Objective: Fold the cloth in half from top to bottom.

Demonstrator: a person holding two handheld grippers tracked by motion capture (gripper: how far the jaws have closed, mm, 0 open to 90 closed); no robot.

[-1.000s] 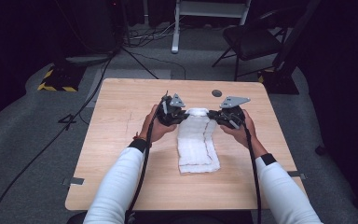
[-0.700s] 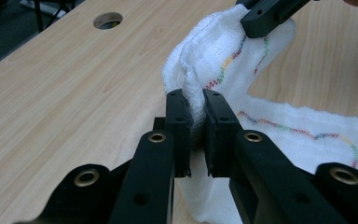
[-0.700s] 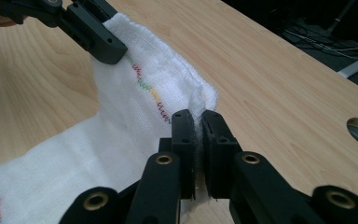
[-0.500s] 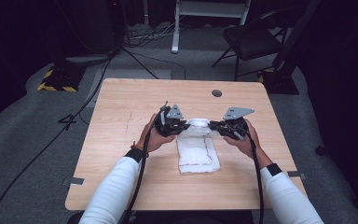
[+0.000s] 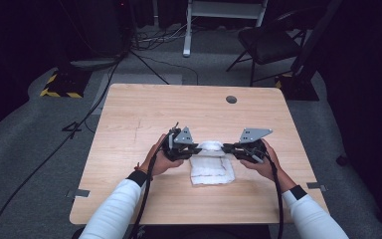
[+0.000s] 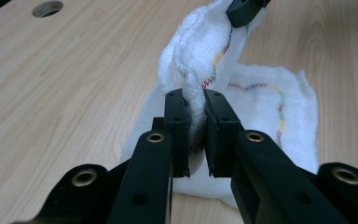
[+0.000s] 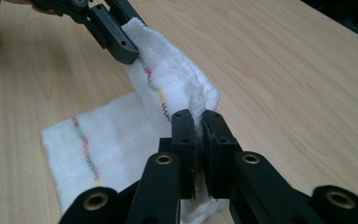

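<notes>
White cloth point(image 5: 212, 168) lies near the middle of the surface point(image 5: 144, 114), its far edge lifted and pinched at both corners: your left gripper point(image 6: 196, 128) and right gripper point(image 7: 196, 135) each have their jaws clamped on a bunched fold. It looks thin, light and limp, so it should sag between your grips; hold the hemmed edge. How deep the fabric sits inside the jaws is hidden.

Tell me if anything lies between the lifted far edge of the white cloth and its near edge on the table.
Nothing visible does. The left gripper and right gripper each pinch a corner of the white gauze cloth with multicoloured stitching; only the cloth's own flat layer lies toward the near edge on the wooden table.
</notes>
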